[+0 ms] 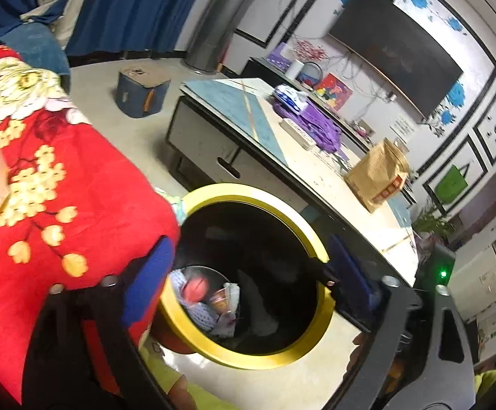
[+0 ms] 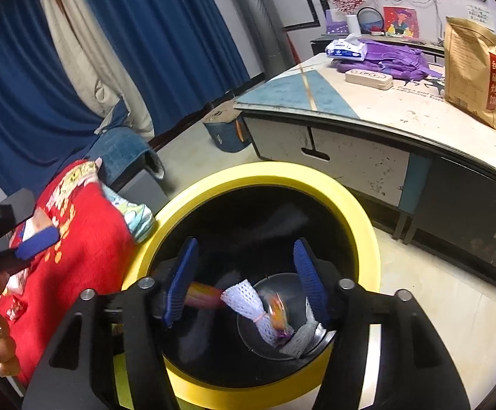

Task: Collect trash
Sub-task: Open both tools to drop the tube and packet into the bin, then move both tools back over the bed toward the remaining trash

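The landmark is the yellow-rimmed bin [image 2: 357, 205], which stands on the floor between the red floral blanket [image 2: 87, 239] and the low table [image 2: 367, 109].

1. Right gripper [image 2: 248, 280]: positioned directly above the bin mouth, fingers spread apart and clamping nothing. This placement is judged to suit a drop into the bin; a white foam net [image 2: 248, 302] and an orange wrapper [image 2: 277, 311] appear inside the bin, below the fingers, blurred.

2. Left gripper [image 1: 251, 273]: held at the blanket side of the bin, fingers apart, one over the blanket edge and one over the far rim. Nothing sits between them. Its view shows the same bin [image 1: 213, 193] with net and wrappers low inside.

3. Trash location: collected pieces lie at the bin bottom. Small packets [image 2: 15, 307] rest on the blanket beside the bin; whether they are trash cannot be told.

4. Beyond the bin, on the table: a brown paper pouch [image 2: 473, 68] stands upright, with a purple bag [image 2: 394, 59], a tissue pack [image 2: 345, 49] and a power strip [image 2: 369, 78] further back. These are probably not refuse.

5. Limits of view:
- The bin interior is dark; its depth and full contents are not discernible.
- The right gripper's body covers the near rim.
- Motion blur obscures the wrapper's print.
- The blanket's support is hidden.
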Available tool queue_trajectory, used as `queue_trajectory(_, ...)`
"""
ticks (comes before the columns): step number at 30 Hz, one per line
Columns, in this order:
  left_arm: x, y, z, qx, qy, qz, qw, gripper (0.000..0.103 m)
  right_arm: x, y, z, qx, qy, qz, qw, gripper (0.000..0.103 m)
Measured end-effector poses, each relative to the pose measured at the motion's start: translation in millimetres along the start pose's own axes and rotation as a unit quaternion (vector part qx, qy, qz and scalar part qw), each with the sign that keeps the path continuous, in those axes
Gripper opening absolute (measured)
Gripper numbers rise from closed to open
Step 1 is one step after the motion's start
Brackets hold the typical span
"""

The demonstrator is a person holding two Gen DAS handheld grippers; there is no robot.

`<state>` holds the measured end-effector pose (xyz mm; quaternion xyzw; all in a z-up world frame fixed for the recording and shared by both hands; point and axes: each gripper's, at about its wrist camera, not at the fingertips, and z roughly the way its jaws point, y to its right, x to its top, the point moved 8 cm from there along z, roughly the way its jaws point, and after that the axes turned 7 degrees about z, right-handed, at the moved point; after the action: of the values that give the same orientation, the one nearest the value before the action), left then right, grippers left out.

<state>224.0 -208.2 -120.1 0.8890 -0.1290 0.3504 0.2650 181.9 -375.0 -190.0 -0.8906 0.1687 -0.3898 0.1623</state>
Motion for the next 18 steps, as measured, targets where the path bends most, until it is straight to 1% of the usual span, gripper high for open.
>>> queue_trajectory(3, 1.5, -6.5, -14.2, 0.014, 0.015, -0.007, 0.9998, 0.092, 2.1, -2.4, -4.9, 0.005, 0.006, 0.002, 1.000, 0.061)
queue_trajectory(5, 3.5, -13.0, -27.2, 0.033, 0.029, -0.008, 0.9990, 0.092, 4.1, -5.8, -6.0, 0.008, 0.009, 0.000, 1.000, 0.062)
queue_trajectory(9, 6.6, -24.5, -51.1, 0.057, 0.054, -0.012, 0.9969, 0.092, 4.7, -21.1, -12.3, 0.021, 0.015, -0.008, 1.000, 0.065)
queue_trajectory(13, 8.5, -39.6, -76.6, 0.083, 0.079, -0.024, 0.9931, 0.092, 4.7, -40.0, -20.0, 0.034, 0.021, -0.024, 0.999, 0.067)
queue_trajectory(18, 8.0, -56.8, -107.3, 0.118, 0.106, -0.024, 0.9870, 0.092, 3.0, -64.8, -29.8, 0.050, 0.028, -0.048, 0.997, 0.069)
